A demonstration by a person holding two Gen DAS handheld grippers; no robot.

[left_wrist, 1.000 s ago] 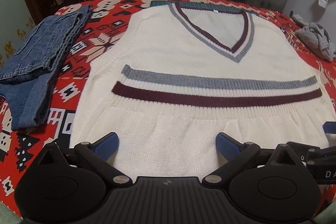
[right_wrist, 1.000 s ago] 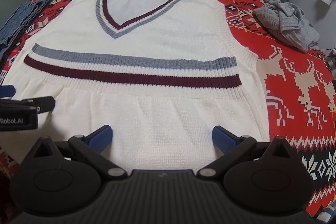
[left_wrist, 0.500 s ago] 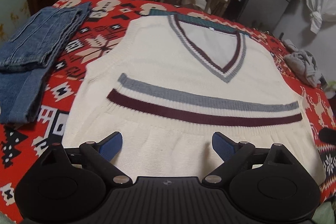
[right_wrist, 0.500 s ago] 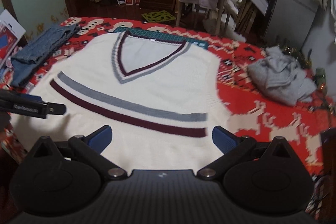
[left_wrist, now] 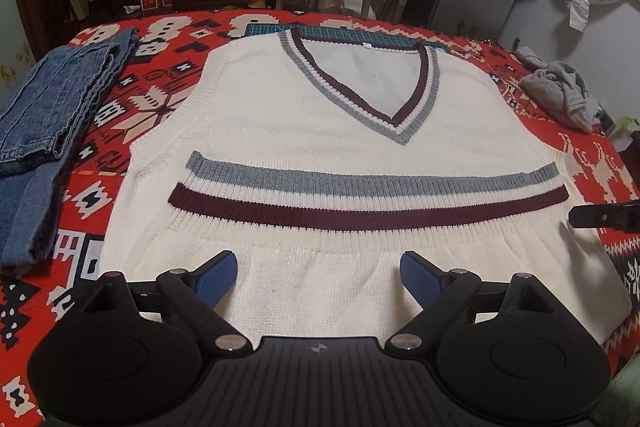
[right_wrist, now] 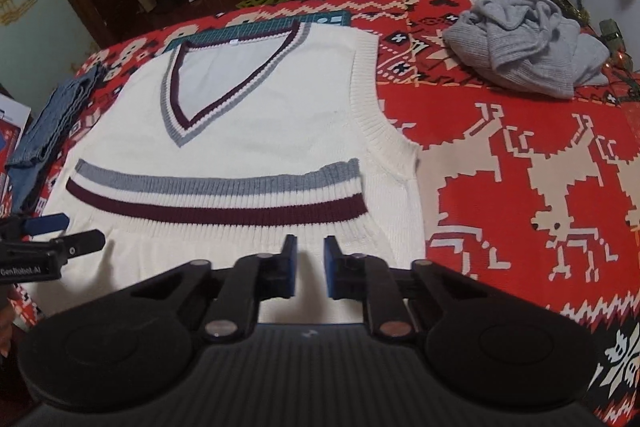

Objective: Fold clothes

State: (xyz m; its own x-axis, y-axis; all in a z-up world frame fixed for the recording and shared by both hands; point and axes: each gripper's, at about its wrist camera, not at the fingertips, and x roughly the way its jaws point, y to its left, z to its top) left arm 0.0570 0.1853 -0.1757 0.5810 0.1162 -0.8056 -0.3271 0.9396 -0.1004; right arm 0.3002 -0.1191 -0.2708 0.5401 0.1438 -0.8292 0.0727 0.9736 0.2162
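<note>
Left wrist view. A cream sleeveless V-neck vest [left_wrist: 320,115] lies flat, front up, on a red patterned cloth [left_wrist: 160,99], its neckline pointing away from the camera. A grey stripe [left_wrist: 360,183] and a maroon stripe [left_wrist: 360,215] cross the chest, the grey one farther from the hem. The left gripper [left_wrist: 318,277] hovers over the hem region with its jaws wide apart; the 2 blue pads [left_wrist: 216,277] frame bare knit and hold nothing. Whether the pads touch the fabric cannot be told. Folded blue jeans [left_wrist: 52,131] rest on the cloth to the left of the vest, apart from it. A crumpled grey garment [left_wrist: 560,95] sits at the far right, also apart. A green cutting mat [left_wrist: 340,31] shows just beyond the collar. The tip of the right gripper enters at the right edge, over the vest's side.

Right wrist view. The same vest [right_wrist: 260,115] fills the left half of the frame, with the cloth's [right_wrist: 520,187] reindeer pattern exposed to the right. The right gripper [right_wrist: 310,267] sits over the lower part of the vest near its right side; its jaws are narrow, with only a slim gap between the 2 blue pads [right_wrist: 289,267], and no fabric is visible between them. The left gripper [right_wrist: 48,231] appears at the left edge, above the vest's opposite side. The grey garment [right_wrist: 528,39] lies at upper right, the jeans [right_wrist: 52,119] at far left.
</note>
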